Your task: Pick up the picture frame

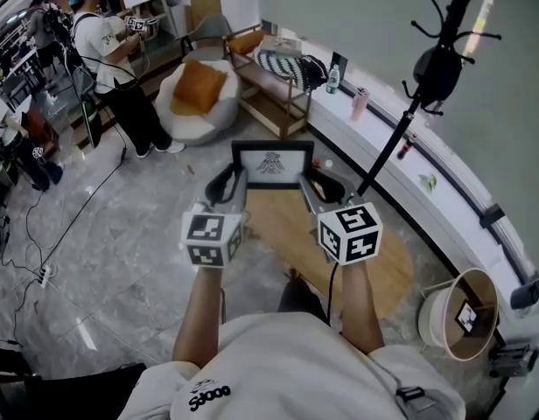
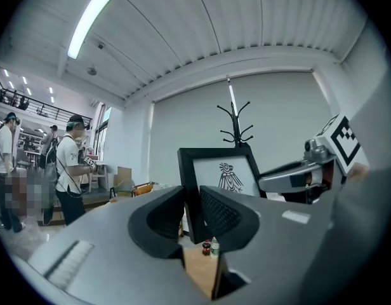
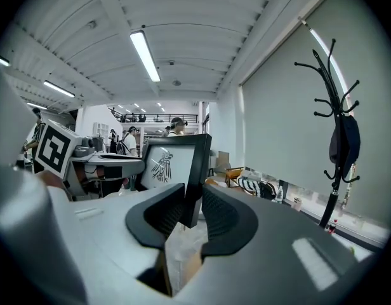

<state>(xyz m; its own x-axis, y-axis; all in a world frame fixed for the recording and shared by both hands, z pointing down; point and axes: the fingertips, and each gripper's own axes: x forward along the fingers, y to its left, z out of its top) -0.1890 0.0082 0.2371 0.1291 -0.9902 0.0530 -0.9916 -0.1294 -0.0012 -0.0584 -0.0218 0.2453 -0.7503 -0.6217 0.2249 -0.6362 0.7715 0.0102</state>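
One rnd wood table (image 1: 388, 274), tiled floor (image 1: 121, 261)

Your bare forearms (image 1: 202, 313) run side by side up the middle of the head view. Your left gripper (image 1: 227, 185) and right gripper (image 1: 321, 187) point away from you, fingers (image 2: 224, 216) clamped on opposite side edges of the picture frame (image 1: 271, 163).

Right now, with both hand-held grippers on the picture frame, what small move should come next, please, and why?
Probably raise both together a little, keeping the picture frame level: the left hand-held gripper and right hand-held gripper each clamp a side edge, and it hangs clear above the wooden table.
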